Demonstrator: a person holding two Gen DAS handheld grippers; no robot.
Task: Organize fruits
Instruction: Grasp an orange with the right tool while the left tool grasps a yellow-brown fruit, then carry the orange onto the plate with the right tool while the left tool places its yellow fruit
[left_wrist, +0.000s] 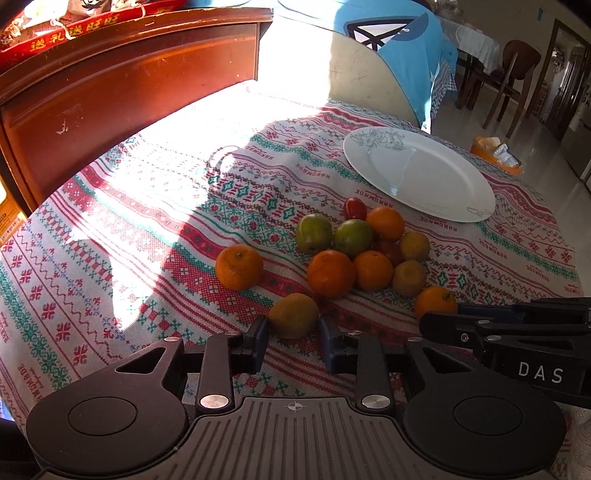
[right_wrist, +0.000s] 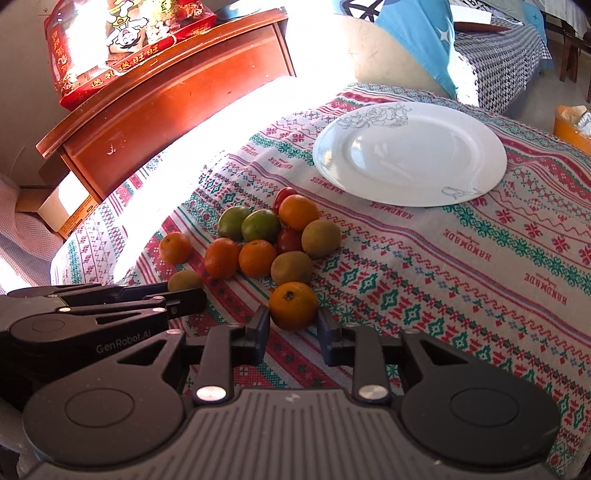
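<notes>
Gripping one fruit apiece at lower centre, left gripper (left_wrist: 293, 338) pinches a kiwi (left_wrist: 293, 315), right gripper (right_wrist: 293, 330) an orange (right_wrist: 293, 305); lift straight, clear the pile (right_wrist: 258, 236), carry to the empty plate (right_wrist: 408, 155) upper right.

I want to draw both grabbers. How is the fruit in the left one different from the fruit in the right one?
The left gripper holds a kiwi; the right gripper holds a mandarin.
The kiwi is dull brown-green, the mandarin bright orange.
The mandarin shows a small green stem spot; the kiwi shows none.
Both are roundish, rest on the patterned tablecloth and are clamped between dark pads, apart from the fruit pile.
</notes>
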